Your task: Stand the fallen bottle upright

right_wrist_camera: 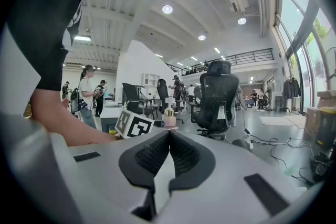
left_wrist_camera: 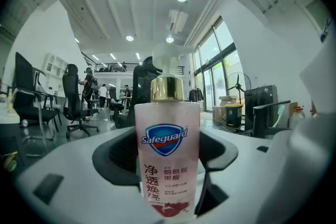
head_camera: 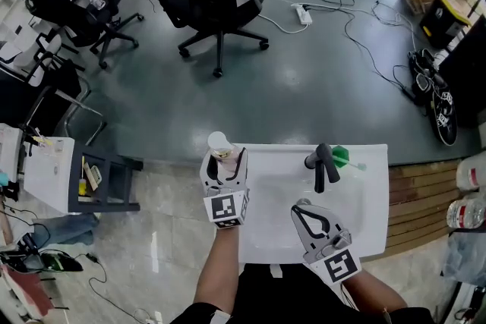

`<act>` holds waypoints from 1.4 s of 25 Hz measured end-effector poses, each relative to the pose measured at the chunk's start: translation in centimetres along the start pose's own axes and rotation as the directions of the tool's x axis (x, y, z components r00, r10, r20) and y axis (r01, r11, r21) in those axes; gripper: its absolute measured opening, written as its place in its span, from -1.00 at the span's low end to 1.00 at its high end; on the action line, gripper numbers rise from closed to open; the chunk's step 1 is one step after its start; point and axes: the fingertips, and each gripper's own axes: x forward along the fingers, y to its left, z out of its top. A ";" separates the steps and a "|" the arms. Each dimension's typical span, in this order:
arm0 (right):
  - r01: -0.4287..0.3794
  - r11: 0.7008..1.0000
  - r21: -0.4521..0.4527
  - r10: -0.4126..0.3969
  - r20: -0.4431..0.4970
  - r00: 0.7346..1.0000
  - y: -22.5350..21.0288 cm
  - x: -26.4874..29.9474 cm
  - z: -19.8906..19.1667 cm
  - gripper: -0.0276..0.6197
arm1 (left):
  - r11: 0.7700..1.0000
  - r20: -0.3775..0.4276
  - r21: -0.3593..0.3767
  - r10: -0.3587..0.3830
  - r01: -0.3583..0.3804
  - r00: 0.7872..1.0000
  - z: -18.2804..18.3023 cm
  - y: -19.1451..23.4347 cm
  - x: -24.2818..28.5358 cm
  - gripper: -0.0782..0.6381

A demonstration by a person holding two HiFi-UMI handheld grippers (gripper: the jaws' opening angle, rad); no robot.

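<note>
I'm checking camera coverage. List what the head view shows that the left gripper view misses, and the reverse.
Only the head view: the right hand-held gripper and a green item on the sink. Only the left gripper view: the Safeguard label on the bottle. Both: the bottle upright, clamped in the left hand-held gripper.

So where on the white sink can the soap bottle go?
Bare room lies on the sink between the soap bottle in the left gripper and the black faucet, and along its right edge. It is crowded round the faucet and the green item.
</note>
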 end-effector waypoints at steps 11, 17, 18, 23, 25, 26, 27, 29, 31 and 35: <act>-0.029 1.000 0.006 0.029 -0.004 1.000 1.1 0.7 0.1 -0.87 | 0.997 0.040 0.052 0.063 -0.065 0.997 -0.8 0.2 0.1 0.13; -0.040 0.999 0.004 0.040 0.010 0.999 1.4 0.8 0.7 -0.87 | 0.996 0.043 0.060 0.067 -0.070 0.997 -0.9 0.2 -0.8 0.13; -0.042 0.999 0.004 0.042 0.014 0.999 1.5 0.9 1.0 -0.87 | 0.996 0.039 0.061 0.068 -0.070 0.997 -1.0 0.2 -0.8 0.13; -0.047 0.999 0.014 0.046 0.027 0.999 1.8 0.8 1.7 -0.87 | 0.995 -0.011 0.078 0.068 -0.067 0.998 -1.2 0.5 -1.2 0.14; -0.050 0.999 0.017 0.049 0.037 0.998 2.1 0.7 2.2 -0.87 | 0.994 -0.027 0.087 0.063 -0.061 0.998 -1.2 0.6 -1.6 0.14; -0.053 0.998 0.017 0.052 0.042 0.998 2.2 0.6 2.4 -0.87 | 0.994 -0.033 0.086 0.062 -0.059 0.998 -1.2 0.6 -1.9 0.15; -0.056 0.998 0.016 0.055 0.048 0.997 2.3 0.6 2.7 -0.87 | 0.995 -0.039 0.082 0.061 -0.058 0.997 -1.1 0.5 -2.3 0.15; -0.062 0.998 0.014 0.061 0.062 0.996 2.6 0.7 3.4 -0.87 | 0.996 -0.046 0.070 0.060 -0.057 0.997 -0.7 0.5 -3.3 0.15; -0.069 0.998 0.006 0.069 0.079 0.994 2.8 0.8 4.0 -0.87 | 0.997 -0.045 0.055 0.064 -0.062 0.997 -0.2 0.5 -4.5 0.15; -0.077 0.997 -0.020 0.078 0.102 0.992 3.5 0.5 4.9 -0.87 | 0.999 -0.051 0.012 0.047 -0.046 0.998 0.7 0.4 -7.8 0.15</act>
